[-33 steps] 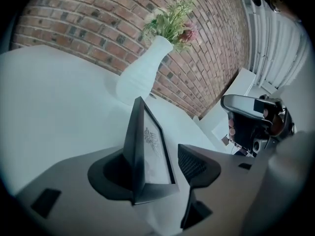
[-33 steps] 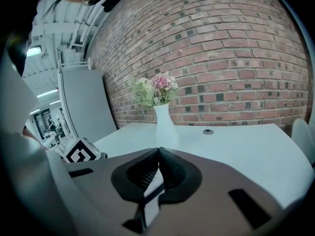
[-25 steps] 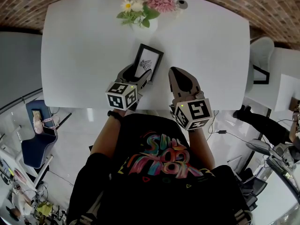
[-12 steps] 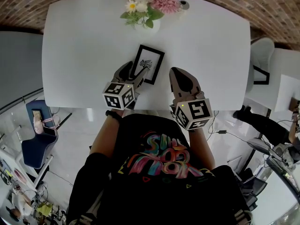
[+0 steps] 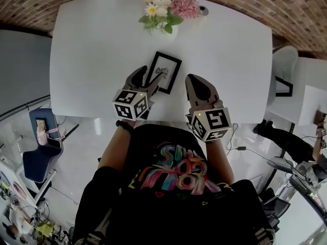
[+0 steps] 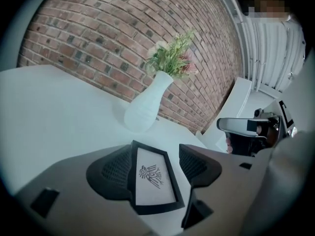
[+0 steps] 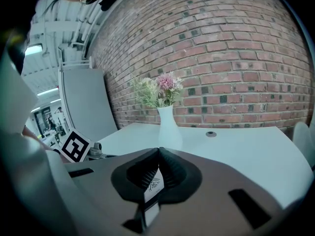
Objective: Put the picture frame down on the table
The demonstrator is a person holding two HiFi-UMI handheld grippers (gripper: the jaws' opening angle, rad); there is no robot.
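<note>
A black picture frame with a white print lies flat on the white table, just in front of me. My left gripper is open, its jaws on either side of the frame's near end. In the left gripper view the frame rests on the table between the two pads, with a gap on its right side. My right gripper hovers to the frame's right, shut and holding nothing. In the right gripper view a sliver of the frame shows below that gripper's closed tips.
A white vase of flowers stands at the table's far edge, beyond the frame. A small round fitting sits near it. The table's near edge runs just under both grippers. A white chair stands right, a blue seat left.
The left gripper's jaws have spread apart and it has drawn back slightly toward me. The frame now lies flat on the table. The right gripper has stayed in place.
</note>
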